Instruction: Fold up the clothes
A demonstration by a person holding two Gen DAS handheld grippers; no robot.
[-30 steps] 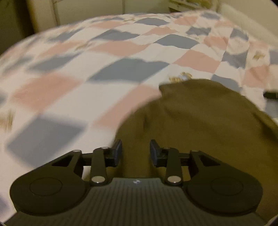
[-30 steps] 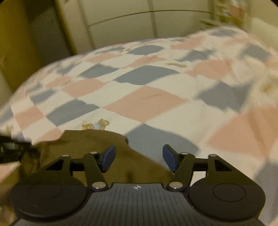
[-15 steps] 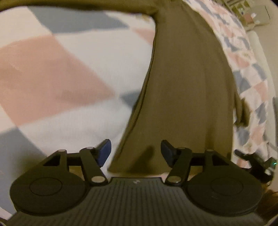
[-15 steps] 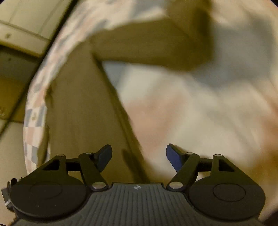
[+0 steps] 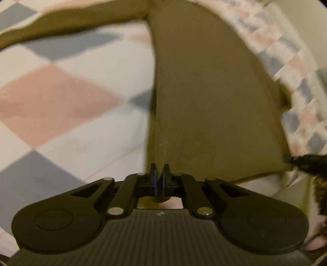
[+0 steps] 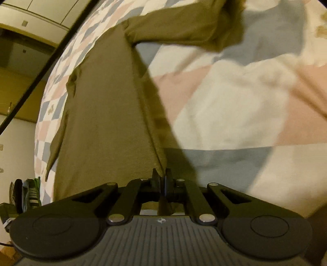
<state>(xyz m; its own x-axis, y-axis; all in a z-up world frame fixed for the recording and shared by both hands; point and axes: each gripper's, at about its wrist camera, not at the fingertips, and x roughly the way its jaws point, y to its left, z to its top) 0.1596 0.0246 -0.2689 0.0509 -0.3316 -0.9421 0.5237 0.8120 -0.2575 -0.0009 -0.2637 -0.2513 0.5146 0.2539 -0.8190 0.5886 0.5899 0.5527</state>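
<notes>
An olive long-sleeved shirt (image 5: 212,98) lies spread on a checked bedspread (image 5: 61,102), its sleeve (image 5: 77,20) reaching out to the left. My left gripper (image 5: 159,174) is shut on the shirt's near left hem corner. In the right wrist view the same shirt (image 6: 102,114) stretches away, with its other sleeve (image 6: 184,30) folded out to the right. My right gripper (image 6: 162,176) is shut on the near right hem corner. The other gripper's dark tip (image 5: 306,163) shows at the right edge of the left wrist view.
The pink, grey and white bedspread (image 6: 235,106) covers the bed. A cabinet or wall (image 6: 36,12) stands beyond the bed at top left. A dark cable (image 6: 40,73) crosses the upper left. Some striped items (image 6: 30,194) sit low at the left.
Both grippers were open over the shirt's hem half a second ago. Both have now shut on the hem corners.
</notes>
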